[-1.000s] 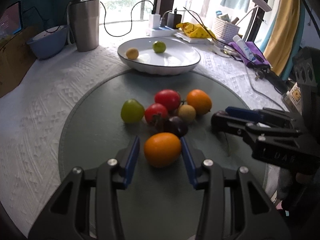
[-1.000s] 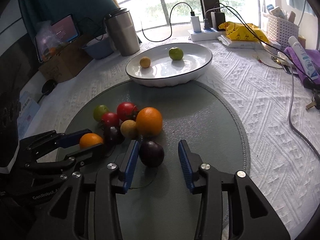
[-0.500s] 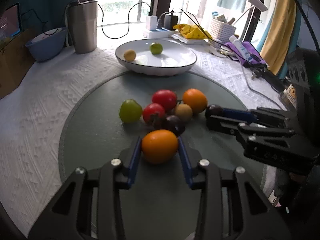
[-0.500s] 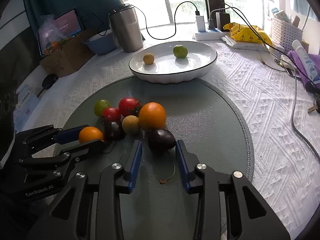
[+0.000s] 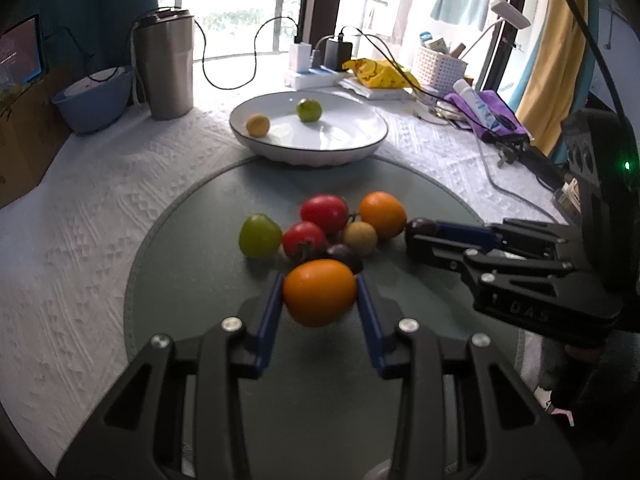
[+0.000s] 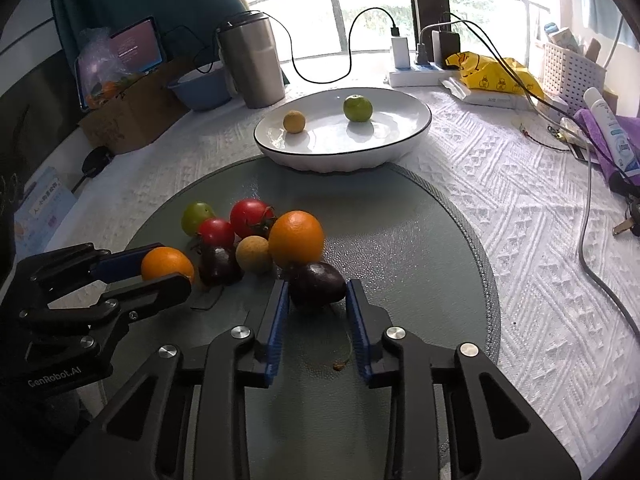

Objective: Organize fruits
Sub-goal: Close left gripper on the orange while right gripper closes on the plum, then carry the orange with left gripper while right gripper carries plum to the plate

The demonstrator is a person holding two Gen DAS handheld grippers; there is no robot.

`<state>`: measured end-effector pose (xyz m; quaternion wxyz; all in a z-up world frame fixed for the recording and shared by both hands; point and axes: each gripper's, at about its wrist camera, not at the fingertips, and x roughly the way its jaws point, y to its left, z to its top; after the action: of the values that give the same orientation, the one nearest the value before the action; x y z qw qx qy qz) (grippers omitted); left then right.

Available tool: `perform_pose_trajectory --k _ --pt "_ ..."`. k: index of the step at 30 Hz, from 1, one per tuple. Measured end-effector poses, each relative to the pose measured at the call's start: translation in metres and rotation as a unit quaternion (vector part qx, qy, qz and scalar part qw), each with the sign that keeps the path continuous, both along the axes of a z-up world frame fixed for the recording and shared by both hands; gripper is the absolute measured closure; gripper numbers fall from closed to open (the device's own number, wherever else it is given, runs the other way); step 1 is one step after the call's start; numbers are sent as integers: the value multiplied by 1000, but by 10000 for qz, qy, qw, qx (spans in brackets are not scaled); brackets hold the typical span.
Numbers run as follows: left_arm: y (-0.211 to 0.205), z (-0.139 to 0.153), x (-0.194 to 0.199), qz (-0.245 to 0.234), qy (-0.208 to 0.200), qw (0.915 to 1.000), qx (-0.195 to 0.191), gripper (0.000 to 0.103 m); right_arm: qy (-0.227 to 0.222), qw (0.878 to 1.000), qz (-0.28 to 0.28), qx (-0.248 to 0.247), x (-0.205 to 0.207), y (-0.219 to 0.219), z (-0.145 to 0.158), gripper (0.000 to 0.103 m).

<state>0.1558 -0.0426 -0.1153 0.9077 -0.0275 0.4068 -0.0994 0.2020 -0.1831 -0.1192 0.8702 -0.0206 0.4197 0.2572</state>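
My left gripper (image 5: 319, 294) is shut on an orange fruit (image 5: 320, 292) and holds it just above the grey round mat (image 5: 180, 280). My right gripper (image 6: 317, 292) is shut on a dark purple fruit (image 6: 317, 283) at the mat. It also shows in the left wrist view (image 5: 420, 226). A cluster lies on the mat: a green fruit (image 5: 259, 236), two red tomatoes (image 5: 324, 211), a tan round fruit (image 5: 361, 238), an orange (image 5: 382, 214) and another dark fruit (image 6: 218, 264). A white plate (image 5: 360, 148) behind holds a small yellow fruit (image 5: 258, 125) and a green one (image 5: 309, 110).
A steel tumbler (image 5: 163, 74) and a blue bowl (image 5: 94, 100) stand at the back left. A power strip with chargers (image 5: 316, 66), a yellow bag (image 5: 376, 72), a white basket (image 5: 438, 68), a tube on purple cloth (image 5: 480, 110) and cables lie at the back right.
Both grippers closed on their fruits, the left on the orange fruit and the right on the dark purple fruit. The left one has lifted its fruit slightly off the mat.
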Motion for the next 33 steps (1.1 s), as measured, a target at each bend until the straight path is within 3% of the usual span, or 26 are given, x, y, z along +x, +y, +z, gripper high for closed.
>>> perform_pose_trajectory --k 33 --pt "0 32 19 -10 -312 9995 35 65 -415 9990 -84 135 21 -14 44 72"
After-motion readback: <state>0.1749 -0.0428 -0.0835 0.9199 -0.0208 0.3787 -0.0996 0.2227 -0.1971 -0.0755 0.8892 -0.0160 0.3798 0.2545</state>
